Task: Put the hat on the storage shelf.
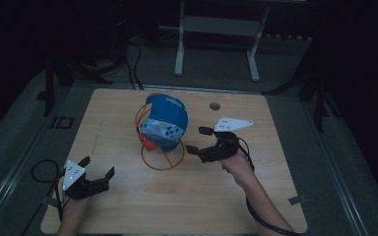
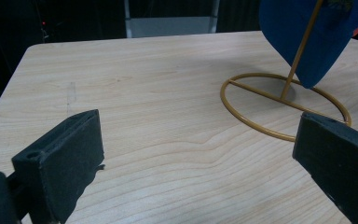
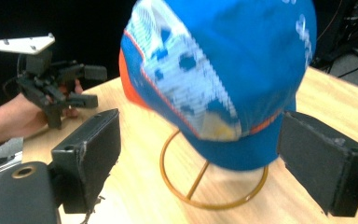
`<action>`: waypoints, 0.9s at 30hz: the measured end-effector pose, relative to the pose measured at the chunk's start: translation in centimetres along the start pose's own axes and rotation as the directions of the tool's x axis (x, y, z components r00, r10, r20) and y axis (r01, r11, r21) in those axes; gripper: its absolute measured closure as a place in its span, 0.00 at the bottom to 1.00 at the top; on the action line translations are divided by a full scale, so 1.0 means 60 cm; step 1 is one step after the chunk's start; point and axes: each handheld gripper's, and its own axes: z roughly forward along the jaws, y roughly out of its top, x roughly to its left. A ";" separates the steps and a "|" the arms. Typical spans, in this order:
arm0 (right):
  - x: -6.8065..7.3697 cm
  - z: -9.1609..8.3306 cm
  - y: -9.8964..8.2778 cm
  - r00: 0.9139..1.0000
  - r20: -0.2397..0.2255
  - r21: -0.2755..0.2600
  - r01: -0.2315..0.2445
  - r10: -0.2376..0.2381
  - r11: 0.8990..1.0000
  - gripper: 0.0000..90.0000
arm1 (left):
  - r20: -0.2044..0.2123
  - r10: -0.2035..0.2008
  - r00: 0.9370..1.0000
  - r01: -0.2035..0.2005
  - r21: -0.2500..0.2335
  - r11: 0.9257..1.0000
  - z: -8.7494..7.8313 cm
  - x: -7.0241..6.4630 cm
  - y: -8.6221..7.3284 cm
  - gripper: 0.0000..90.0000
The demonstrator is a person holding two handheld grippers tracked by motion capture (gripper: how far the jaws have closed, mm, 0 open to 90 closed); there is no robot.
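Blue cap (image 1: pixel 165 120) with white patterned panel and orange trim sits on a gold wire stand (image 1: pixel 163 158), just above centre of the high view on the wooden table (image 1: pixel 128 206); in the right gripper view it takes up the upper middle, over the stand's ring base. Right gripper (image 1: pixel 199 140), right of centre in the high view, stands just beside the cap with jaws spread wide, holding nothing, no contact with cap visible. Left gripper (image 1: pixel 97 167), lower left of the high view, well apart from the stand, jaws wide open and empty over bare wood.
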 end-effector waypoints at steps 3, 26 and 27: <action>-0.004 0.000 -0.014 1.000 -0.008 0.012 -0.004 0.004 1.000 0.15 | 0.001 0.007 1.000 -0.007 0.002 1.000 0.000 0.001 0.000 0.03; -0.023 -0.003 -0.175 1.000 -0.024 0.096 -0.006 0.009 0.995 0.15 | 0.018 0.011 1.000 -0.012 0.006 1.000 0.004 -0.003 -0.001 0.03; -0.021 -0.002 -0.187 0.999 -0.030 0.112 -0.006 0.010 0.994 0.15 | 0.018 0.011 1.000 -0.011 0.008 1.000 0.004 -0.003 -0.001 0.03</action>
